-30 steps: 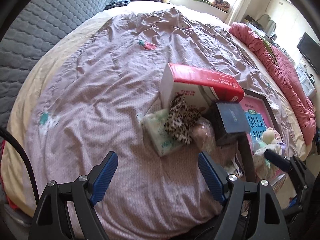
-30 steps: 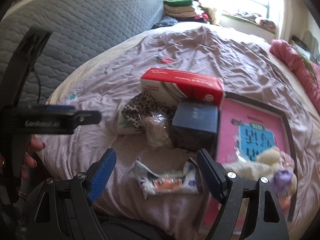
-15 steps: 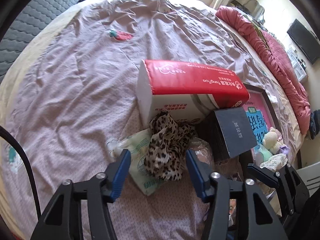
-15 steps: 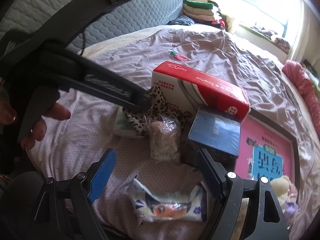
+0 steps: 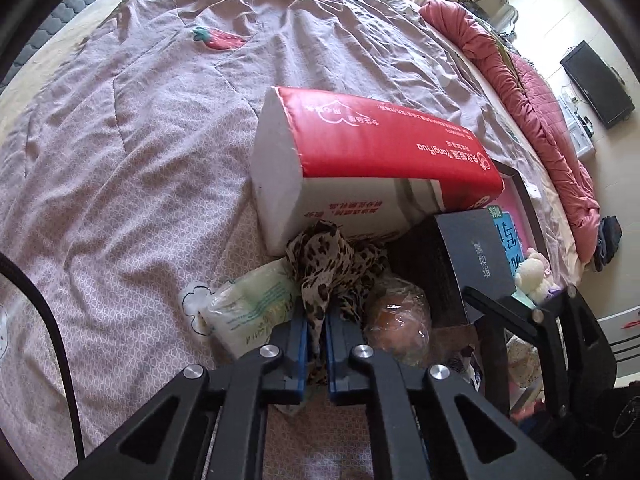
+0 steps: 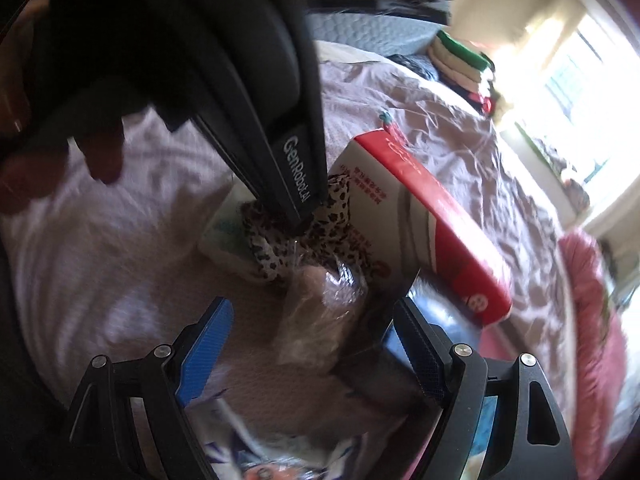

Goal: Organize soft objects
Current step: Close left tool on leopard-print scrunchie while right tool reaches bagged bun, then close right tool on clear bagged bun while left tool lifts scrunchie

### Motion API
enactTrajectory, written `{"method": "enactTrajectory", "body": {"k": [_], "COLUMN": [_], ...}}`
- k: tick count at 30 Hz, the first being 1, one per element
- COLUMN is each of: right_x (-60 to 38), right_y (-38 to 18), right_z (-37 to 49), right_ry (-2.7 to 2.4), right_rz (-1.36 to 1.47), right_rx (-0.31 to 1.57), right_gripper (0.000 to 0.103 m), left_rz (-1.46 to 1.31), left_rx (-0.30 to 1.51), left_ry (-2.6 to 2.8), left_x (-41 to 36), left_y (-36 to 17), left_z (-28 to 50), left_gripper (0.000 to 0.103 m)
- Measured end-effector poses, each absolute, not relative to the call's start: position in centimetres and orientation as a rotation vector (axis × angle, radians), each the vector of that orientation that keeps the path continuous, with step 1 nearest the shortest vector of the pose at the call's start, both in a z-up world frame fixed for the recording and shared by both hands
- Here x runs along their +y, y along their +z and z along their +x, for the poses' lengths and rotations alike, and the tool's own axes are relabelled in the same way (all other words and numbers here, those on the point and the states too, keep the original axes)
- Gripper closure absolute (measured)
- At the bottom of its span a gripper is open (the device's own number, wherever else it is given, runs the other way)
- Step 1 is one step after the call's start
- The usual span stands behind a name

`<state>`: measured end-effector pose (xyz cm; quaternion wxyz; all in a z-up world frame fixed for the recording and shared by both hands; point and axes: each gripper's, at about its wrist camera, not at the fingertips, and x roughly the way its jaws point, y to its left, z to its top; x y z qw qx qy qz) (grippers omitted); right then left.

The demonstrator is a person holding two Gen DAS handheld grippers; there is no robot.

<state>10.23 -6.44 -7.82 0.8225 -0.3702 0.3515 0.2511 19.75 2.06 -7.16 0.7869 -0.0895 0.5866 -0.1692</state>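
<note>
Closest to the left wrist camera, the left gripper [image 5: 316, 334] has its blue pads pressed together, pinching a fold of the leopard-print cloth [image 5: 332, 260]. That cloth sits bunched on the pinkish bedspread [image 5: 120, 184], lying over a pale green tissue pack [image 5: 252, 304] on its left and touching a clear-wrapped bundle [image 5: 400, 320] on its right. In the right wrist view, pretty blurry, the right gripper [image 6: 312, 344] is spread wide with the same wrapped bundle [image 6: 320, 304] lying between its fingers, no pad pressing on it as far as I can see. Just behind the cloth is a big red and white tissue pack [image 5: 376, 160], tilted, with a dark box [image 5: 476, 256] propped beside it and a pink framed board [image 5: 516, 208] under that. Further back there's a strawberry patch [image 5: 218, 38] on the bedspread and a rolled red blanket [image 5: 532, 96] along the far edge.
</note>
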Motion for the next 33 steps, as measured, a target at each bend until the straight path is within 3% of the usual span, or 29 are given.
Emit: {"method": "enactTrajectory", "body": {"k": [7, 11, 16, 23, 33], "right_x": [-5.8, -6.1, -7.5, -12.0, -17.1], "right_y": [-9.0, -9.2, -8.0, -4.9, -0.2], "right_z": [11.3, 11.5, 12.2, 13.9, 14.4], "right_ry": [0.573, 0.607, 0.613, 0.631, 0.601], "right_rz": [-0.938, -0.94, -0.827, -0.409, 0.018], "right_rx": [0.732, 0.74, 0.755, 0.85, 0.863], "right_gripper": [0.048, 0.059, 0.062, 0.063, 0.063], "left_rz": [-0.203, -0.21, -0.22, -0.243, -0.184], "left_rx": [1.267, 1.267, 1.259, 1.227, 1.144], "left_ry": [-0.375, -0.387, -0.385, -0.393, -0.384], "left_x": [2.6, 2.7, 2.6, 2.4, 1.0], "left_y": [-7.4, -7.6, -7.5, -6.4, -1.6], "left_z": [19.9, 20.0, 19.9, 19.0, 15.7], "left_gripper": [0.097, 0.097, 0.098, 0.099, 0.099]}}
